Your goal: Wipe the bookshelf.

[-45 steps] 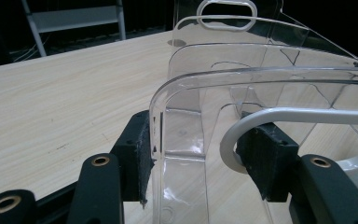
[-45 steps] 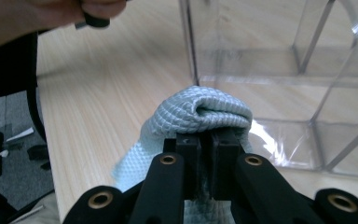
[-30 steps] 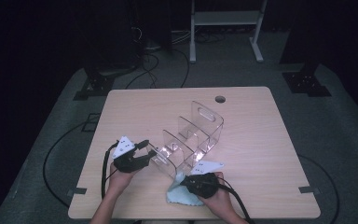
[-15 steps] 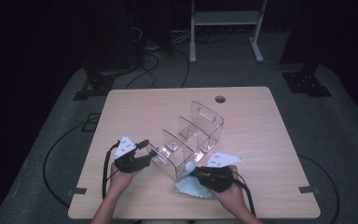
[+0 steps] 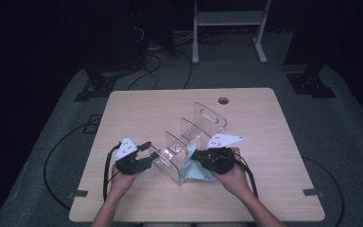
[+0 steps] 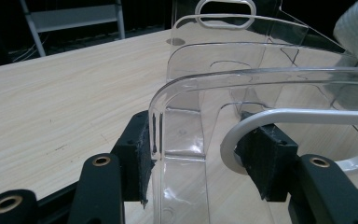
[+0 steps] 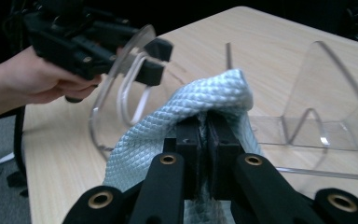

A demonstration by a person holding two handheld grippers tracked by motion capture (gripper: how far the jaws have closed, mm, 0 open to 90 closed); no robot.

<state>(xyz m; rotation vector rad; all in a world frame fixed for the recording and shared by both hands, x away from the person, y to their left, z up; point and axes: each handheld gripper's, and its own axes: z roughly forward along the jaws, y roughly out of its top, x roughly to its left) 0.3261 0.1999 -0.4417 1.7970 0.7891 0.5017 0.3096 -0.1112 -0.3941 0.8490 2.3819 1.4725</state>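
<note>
Cloth point(image 5: 194, 166) in right tool point(image 5: 199, 156), beside left-held clear rack point(image 5: 189, 137).

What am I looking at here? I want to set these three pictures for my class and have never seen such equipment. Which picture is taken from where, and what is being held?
There is no robot: a person at a wooden table holds a hand tool with a two-jawed claw in each hand. One picture looks down from above the table. The other two come from small cameras riding on the tools, looking along their black jaws. On the table stands a clear plastic rack with upright dividers. The left claw has its pads at either side of the rack's front wall. The right claw is shut on a pale blue cloth, held up beside the rack, perhaps to wipe it.
</note>
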